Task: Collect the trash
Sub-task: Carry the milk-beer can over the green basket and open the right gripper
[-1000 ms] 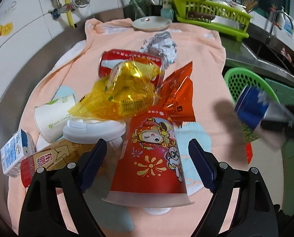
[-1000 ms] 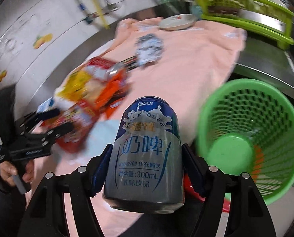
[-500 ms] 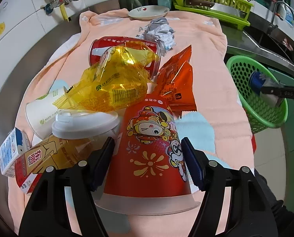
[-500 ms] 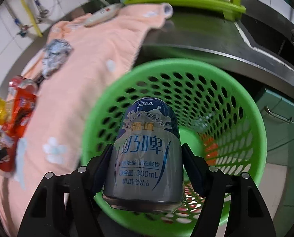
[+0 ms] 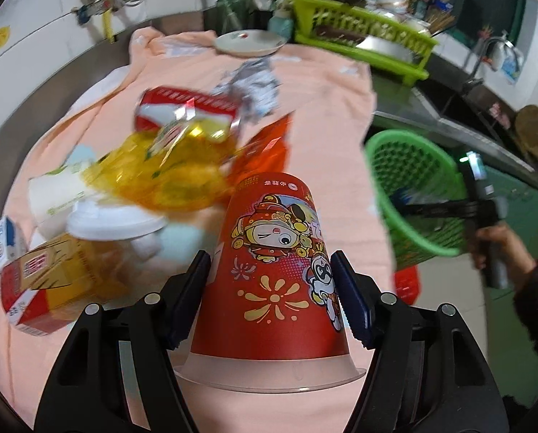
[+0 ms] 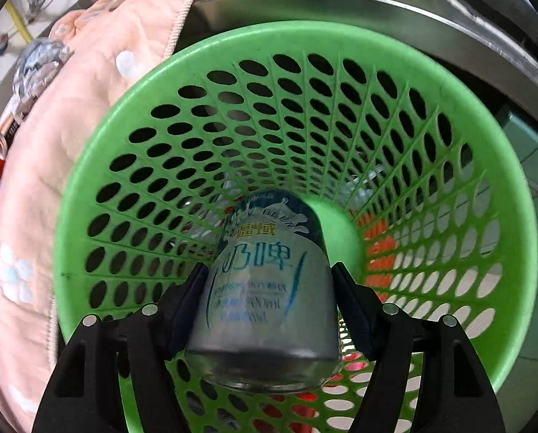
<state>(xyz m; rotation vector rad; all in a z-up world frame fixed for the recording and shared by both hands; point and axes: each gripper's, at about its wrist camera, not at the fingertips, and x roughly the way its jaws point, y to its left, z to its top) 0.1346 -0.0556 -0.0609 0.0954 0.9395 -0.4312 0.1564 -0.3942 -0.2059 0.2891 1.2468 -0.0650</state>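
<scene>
A peach cloth [image 5: 326, 115] covered the steel kitchen counter. I had the left gripper [image 5: 270, 301] clamped on an inverted red paper cup [image 5: 272, 267] above the cloth. My right gripper [image 6: 269, 306] pinched the blue-grey can [image 6: 265, 288], lowered inside the green basket [image 6: 431, 83] beside the counter.

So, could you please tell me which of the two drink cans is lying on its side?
The red can on the peach cloth, behind the yellow wrapper; the blue-and-silver can is gripped in the right tongs.
</scene>
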